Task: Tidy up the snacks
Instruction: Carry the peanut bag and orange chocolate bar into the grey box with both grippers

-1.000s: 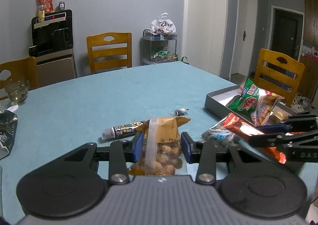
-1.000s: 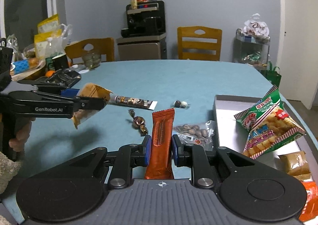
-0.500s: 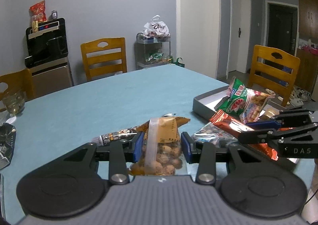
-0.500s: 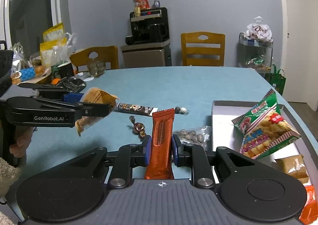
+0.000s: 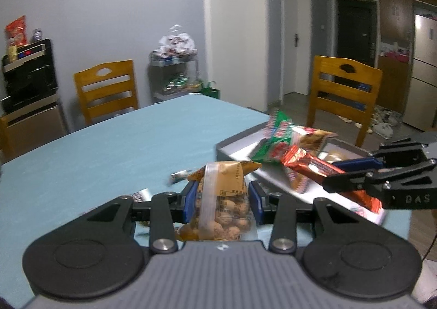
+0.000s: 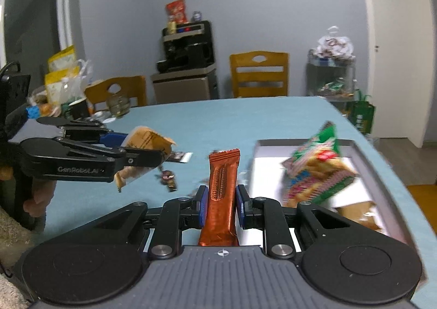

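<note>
My left gripper (image 5: 222, 199) is shut on a clear bag of nuts (image 5: 224, 208) with an orange top, held above the blue table; it also shows at the left of the right wrist view (image 6: 142, 157). My right gripper (image 6: 220, 205) is shut on an orange-brown snack bar (image 6: 222, 194), seen from the side in the left wrist view (image 5: 314, 167) over the grey tray (image 5: 226, 146). The tray (image 6: 363, 150) holds a green cracker bag (image 6: 316, 164) and small brown packets (image 6: 357, 212).
On the table lie a long dark bar (image 6: 179, 156) and a wrapped candy (image 6: 168, 178). Wooden chairs (image 5: 106, 90) stand around the table. A cluttered corner with bags and a cup (image 6: 79, 107) is at the far left.
Both grippers have moved right toward the tray, still holding their snacks. The snack bar now hangs over the tray's near part. The views are blurred by motion.
</note>
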The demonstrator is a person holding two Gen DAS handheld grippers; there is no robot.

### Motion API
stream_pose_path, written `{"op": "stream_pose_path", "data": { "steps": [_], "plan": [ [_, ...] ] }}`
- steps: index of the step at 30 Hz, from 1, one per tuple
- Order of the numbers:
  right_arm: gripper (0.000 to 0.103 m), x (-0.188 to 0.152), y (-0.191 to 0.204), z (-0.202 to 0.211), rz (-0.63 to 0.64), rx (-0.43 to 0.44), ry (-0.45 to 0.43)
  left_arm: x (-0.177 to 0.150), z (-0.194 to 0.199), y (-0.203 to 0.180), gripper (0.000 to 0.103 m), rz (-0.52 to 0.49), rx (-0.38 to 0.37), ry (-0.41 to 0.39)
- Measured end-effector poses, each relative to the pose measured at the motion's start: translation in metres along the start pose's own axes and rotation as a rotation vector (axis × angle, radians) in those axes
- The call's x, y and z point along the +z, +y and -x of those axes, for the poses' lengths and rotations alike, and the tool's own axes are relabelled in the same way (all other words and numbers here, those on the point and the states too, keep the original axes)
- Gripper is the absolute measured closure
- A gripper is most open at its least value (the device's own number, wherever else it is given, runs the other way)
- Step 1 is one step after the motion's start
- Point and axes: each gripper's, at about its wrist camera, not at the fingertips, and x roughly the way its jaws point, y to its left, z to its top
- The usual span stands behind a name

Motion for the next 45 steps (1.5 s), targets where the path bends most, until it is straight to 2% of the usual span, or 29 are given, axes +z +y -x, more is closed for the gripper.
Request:
{"op": "stream_pose_path", "data": {
  "steps": [8,18,27,36,41,45],
  "plan": [
    [0.080,-0.008,-0.043,0.022,-0.061,-0.106,-0.024,0.014,-0.027,-0.051,0.065,-0.058,-0.118,0.006],
    [0.080,-0.027,-0.079,0.032,-0.113,-0.188,-0.012,0.019,-0.059,-0.100,0.065,-0.121,-0.211,0.041],
    [0.080,-0.036,-0.090,0.027,-0.125,-0.204,0.024,0.022,-0.086,-0.120,0.065,-0.148,-0.227,0.077],
    [0.079,-0.043,-0.089,0.016,-0.121,-0.189,0.062,0.023,-0.103,-0.121,0.065,-0.149,-0.216,0.101],
    [0.080,-0.046,-0.092,0.011,-0.135,-0.174,0.079,0.019,-0.108,-0.124,0.065,-0.159,-0.243,0.112],
    [0.080,-0.046,-0.097,0.007,-0.153,-0.193,0.089,0.016,-0.113,-0.128,0.065,-0.166,-0.242,0.129]
  ]
}}
